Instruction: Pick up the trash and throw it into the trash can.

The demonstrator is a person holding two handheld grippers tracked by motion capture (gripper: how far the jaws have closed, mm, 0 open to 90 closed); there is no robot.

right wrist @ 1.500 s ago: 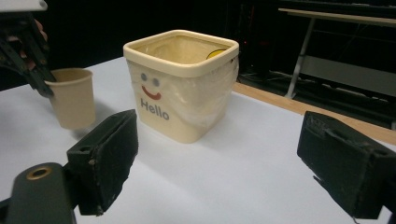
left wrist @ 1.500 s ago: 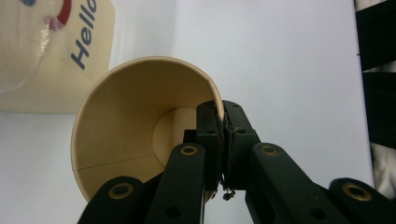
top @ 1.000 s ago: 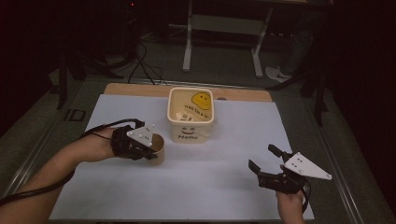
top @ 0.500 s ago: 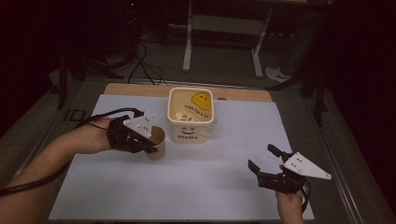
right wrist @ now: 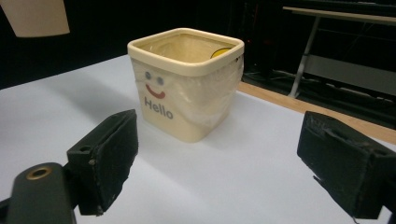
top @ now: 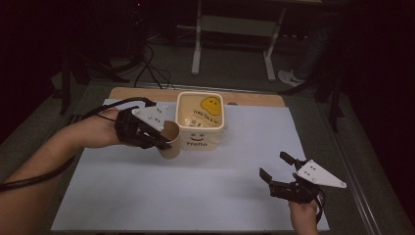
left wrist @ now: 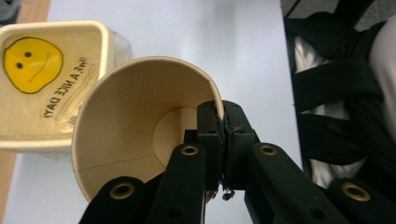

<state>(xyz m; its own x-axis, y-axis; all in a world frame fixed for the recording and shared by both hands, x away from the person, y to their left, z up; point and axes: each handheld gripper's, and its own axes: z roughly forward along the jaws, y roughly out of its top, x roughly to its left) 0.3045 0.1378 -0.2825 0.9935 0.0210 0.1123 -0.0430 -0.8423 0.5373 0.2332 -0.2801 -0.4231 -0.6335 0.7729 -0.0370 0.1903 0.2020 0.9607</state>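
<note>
Now the paper cup is off the table and hangs in the air at the left centre of the high view, where a second ago it stood on the white sheet closer to the left edge of the frame. The left gripper has carried it up and toward the middle, and its jaws are clamped together on the cup's rim, one inside the wall and one outside, as the left gripper view makes plain. The cup is tilted well over, its open mouth turned sideways and its bare inside showing; I see nothing in it. It sits just beside the cream square bin with the smiley face and the word "Hello", close against the bin's left wall, whether touching I cannot tell.

Further right, the right gripper waits low at the lower right of the high view, its jaws wide apart with nothing between them, pointed at the bin; it has kept its place.

By my reading, the lift puts the cup on its way into the bin. The mouth of the bin is near, so a short carry over its rim and a release would seem to be what is left.
</note>
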